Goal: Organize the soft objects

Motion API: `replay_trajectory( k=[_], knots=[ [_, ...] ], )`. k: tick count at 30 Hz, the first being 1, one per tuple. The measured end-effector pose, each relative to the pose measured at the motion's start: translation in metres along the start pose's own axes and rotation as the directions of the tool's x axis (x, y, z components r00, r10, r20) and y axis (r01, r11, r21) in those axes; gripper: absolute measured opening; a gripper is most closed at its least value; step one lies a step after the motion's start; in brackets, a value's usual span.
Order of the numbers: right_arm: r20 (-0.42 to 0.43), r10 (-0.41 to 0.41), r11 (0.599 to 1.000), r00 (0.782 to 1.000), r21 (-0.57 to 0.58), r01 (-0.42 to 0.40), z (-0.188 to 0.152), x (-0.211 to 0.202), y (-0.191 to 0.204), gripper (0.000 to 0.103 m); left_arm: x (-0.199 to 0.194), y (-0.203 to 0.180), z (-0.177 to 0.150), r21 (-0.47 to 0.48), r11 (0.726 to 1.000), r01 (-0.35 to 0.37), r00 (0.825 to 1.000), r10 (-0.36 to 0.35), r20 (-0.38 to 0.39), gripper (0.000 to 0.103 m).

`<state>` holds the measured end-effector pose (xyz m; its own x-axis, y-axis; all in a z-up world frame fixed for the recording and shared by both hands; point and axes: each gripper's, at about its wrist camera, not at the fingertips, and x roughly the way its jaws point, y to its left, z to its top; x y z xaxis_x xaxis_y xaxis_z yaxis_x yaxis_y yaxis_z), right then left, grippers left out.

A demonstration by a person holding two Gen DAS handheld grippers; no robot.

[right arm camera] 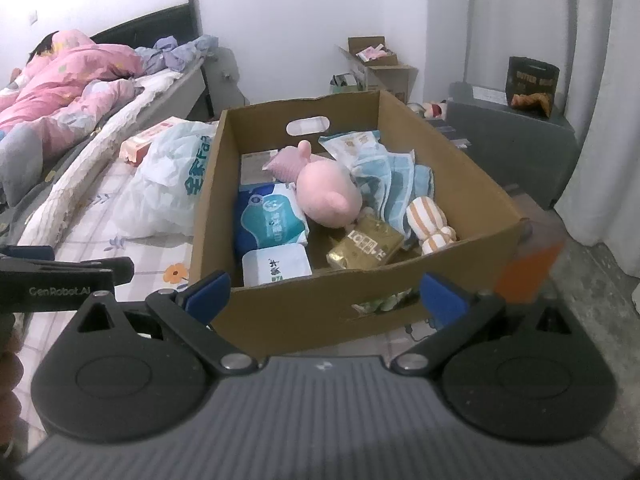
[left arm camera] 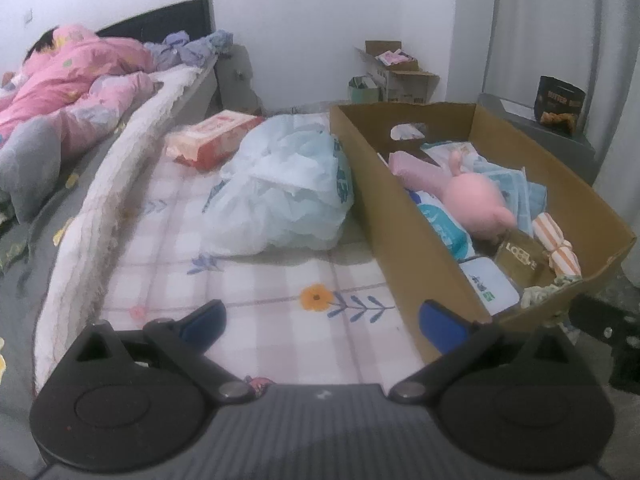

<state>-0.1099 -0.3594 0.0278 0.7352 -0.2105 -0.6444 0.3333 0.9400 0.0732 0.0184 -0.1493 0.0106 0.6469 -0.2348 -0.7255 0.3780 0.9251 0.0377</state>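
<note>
a: grippers?
b: left gripper (left arm camera: 322,326) and right gripper (right arm camera: 324,294) both spread wide, nothing held.
a: soft stuff?
b: pink plush (right arm camera: 326,192) in cardboard box (right arm camera: 312,312), maybe touching the towel; bare quilt (left arm camera: 248,280) beside the box wall.

You can read "GenRobot.AI" on the left gripper (right arm camera: 60,280), "BUTTER" on the far-right black bag (left arm camera: 560,100), and "LO" on the gold packet (right arm camera: 366,246).

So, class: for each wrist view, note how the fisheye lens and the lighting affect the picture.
Left wrist view: dark vignette corners, bed edge bowed, soft dim light, claw looming large. Right wrist view: cardboard box walls curve, curtain pale but not glaring, overall slightly blurry.
</note>
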Motion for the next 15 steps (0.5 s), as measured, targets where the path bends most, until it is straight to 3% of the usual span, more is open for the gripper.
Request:
replay_trajectory(
  k=[9, 15],
  knots=[
    [-0.006, 0.001, 0.999, 1.000, -0.035, -0.001, 0.002, 0.002, 0.009, 0.102, 0.001, 0.001, -0.004, -0.052, 0.998, 0.032, 0.999, -0.033, -0.021, 0.103],
    [-0.034, 0.001, 1.000, 0.999, -0.017, -0.002, 0.001, 0.012, 0.007, 0.102, 0.004, -0.007, -0.007, -0.038, 0.998, 0.043, 0.998, -0.044, -0.038, 0.103]
  ],
)
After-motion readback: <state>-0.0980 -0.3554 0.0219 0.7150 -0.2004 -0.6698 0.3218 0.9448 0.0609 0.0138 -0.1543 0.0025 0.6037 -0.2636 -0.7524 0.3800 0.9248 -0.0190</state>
